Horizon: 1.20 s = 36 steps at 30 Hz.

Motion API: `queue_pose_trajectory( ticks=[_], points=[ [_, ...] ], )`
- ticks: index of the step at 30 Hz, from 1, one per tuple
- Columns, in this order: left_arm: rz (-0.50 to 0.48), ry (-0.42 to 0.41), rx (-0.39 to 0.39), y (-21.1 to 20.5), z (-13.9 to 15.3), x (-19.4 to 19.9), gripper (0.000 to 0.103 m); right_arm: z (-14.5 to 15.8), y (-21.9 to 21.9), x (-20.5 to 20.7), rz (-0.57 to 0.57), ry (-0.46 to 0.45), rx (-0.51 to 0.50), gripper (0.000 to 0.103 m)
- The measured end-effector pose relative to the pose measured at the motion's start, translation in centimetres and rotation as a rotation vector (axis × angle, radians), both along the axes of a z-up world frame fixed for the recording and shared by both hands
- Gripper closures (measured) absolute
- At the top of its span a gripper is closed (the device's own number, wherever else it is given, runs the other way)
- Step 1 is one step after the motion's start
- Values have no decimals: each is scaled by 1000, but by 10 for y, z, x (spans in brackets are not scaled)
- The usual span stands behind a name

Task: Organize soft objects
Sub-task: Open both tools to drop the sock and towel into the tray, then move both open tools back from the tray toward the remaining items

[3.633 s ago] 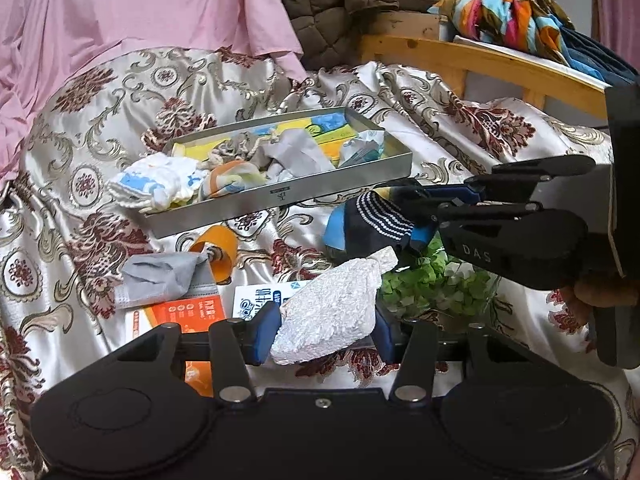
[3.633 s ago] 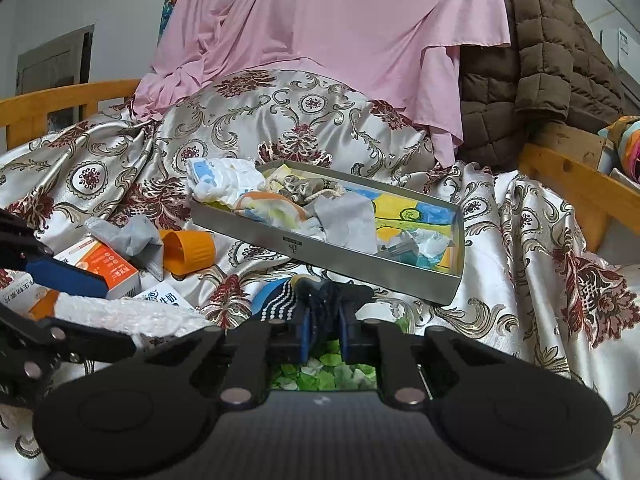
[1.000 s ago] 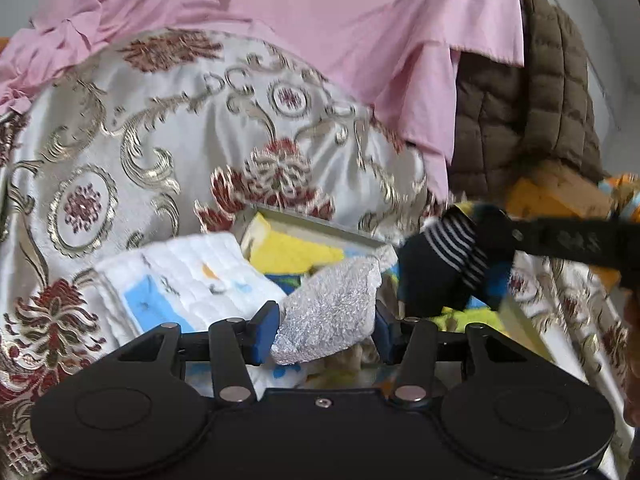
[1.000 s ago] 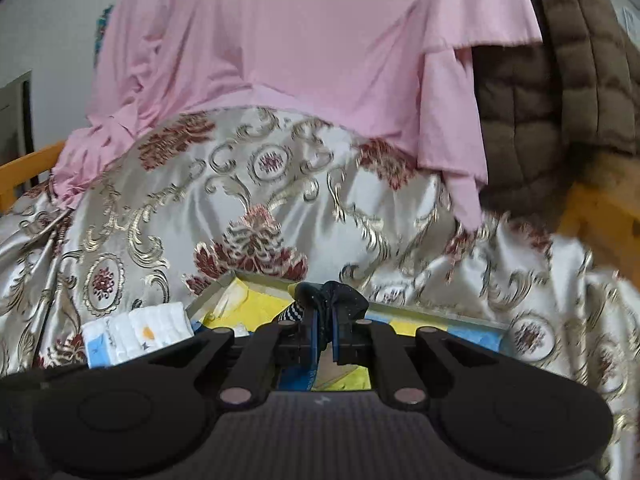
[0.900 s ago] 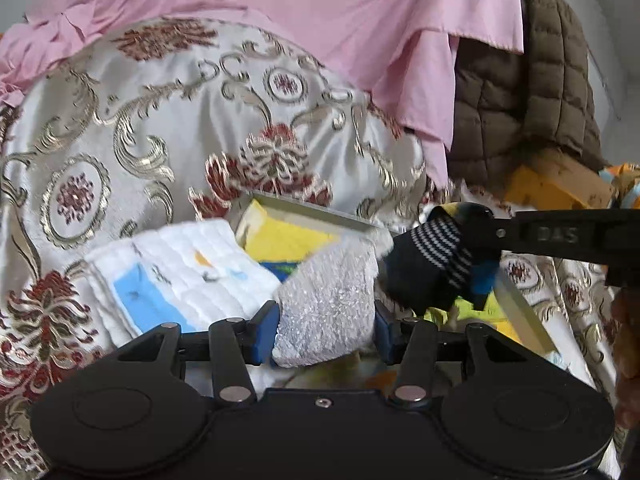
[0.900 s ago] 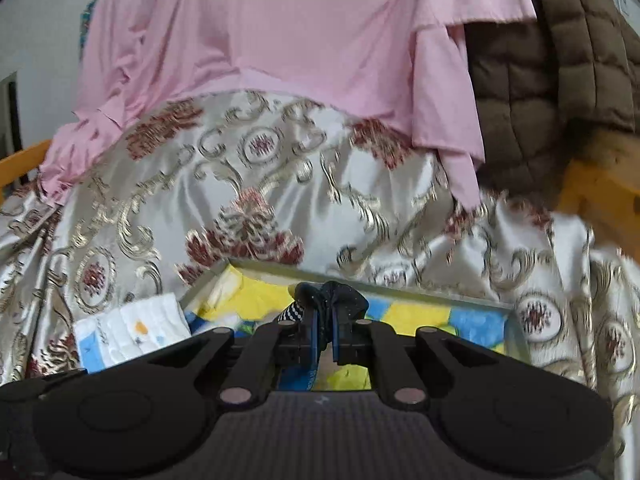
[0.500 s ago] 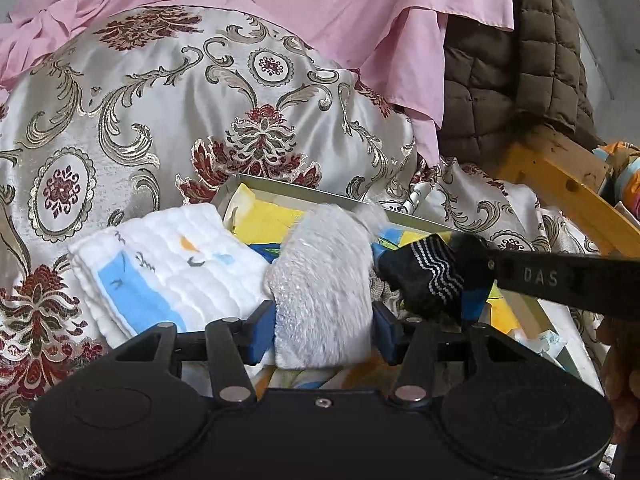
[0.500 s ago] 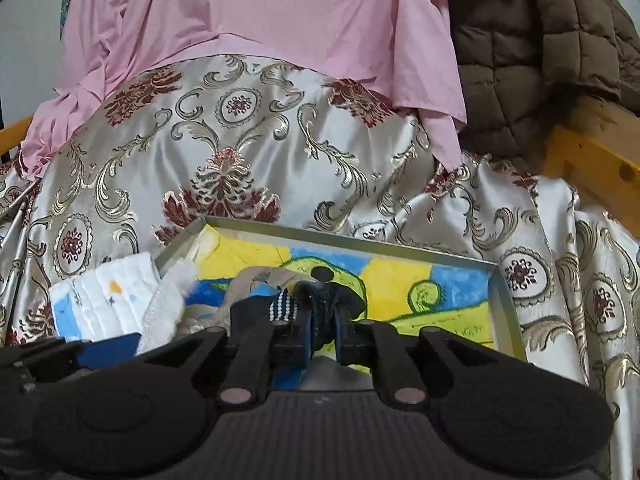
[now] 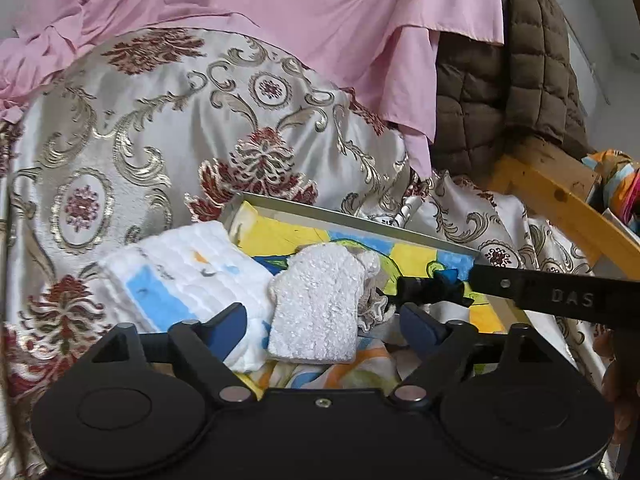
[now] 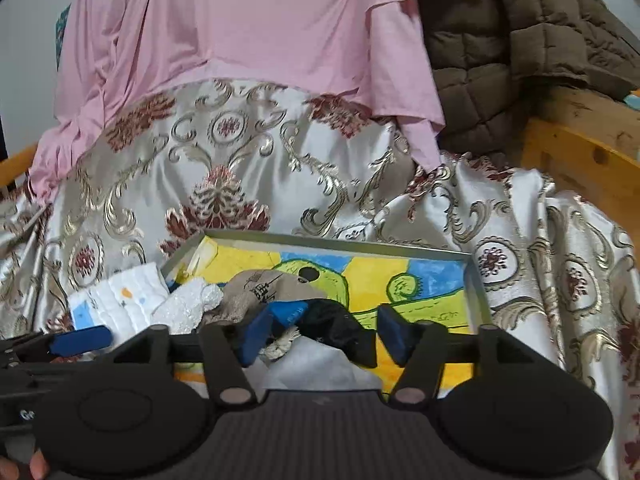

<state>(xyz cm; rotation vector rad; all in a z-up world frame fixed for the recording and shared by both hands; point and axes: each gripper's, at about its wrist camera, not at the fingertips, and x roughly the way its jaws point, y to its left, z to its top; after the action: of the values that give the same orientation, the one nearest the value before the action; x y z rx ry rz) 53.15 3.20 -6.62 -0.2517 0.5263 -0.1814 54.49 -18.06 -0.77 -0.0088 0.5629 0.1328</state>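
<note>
Tray (image 10: 474,280) near wall hidden behind gripper bodies, both views; dark sock (image 10: 340,330) partly hidden, pattern unclear.

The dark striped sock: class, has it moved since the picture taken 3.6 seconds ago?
Yes. The dark striped sock went from the bedspread in front of the metal tray to inside it, lying between the open right gripper's fingers.

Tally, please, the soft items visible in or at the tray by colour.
White: 2, fuzzy white cloth and quilted white-and-blue cloth
Beige: 1, printed beige cloth
Dark: 1, dark sock
Orange-striped: 1, striped cloth
Total: 5, in or at the tray
</note>
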Motion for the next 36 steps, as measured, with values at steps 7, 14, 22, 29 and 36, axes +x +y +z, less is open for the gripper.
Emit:
queue_pose_trajectory(
  ticks=[7,14,22,29,36],
  points=[
    [61,-25,1,11,29,-32,3,29,-19,-45,-19,-87,42,12],
    [60,-101,-31,5,81,-82,1,63,-35,-107,3,-162,65,4],
    [63,-177,31,-16,110,-162,1,90,-49,-179,-19,-212,109,0],
    [64,-197,10,-9,117,-218,1,93,-56,-238,24,-224,187,0],
    [67,-219,66,-1,118,-269,1,86,-47,-287,32,-262,157,0]
  ],
)
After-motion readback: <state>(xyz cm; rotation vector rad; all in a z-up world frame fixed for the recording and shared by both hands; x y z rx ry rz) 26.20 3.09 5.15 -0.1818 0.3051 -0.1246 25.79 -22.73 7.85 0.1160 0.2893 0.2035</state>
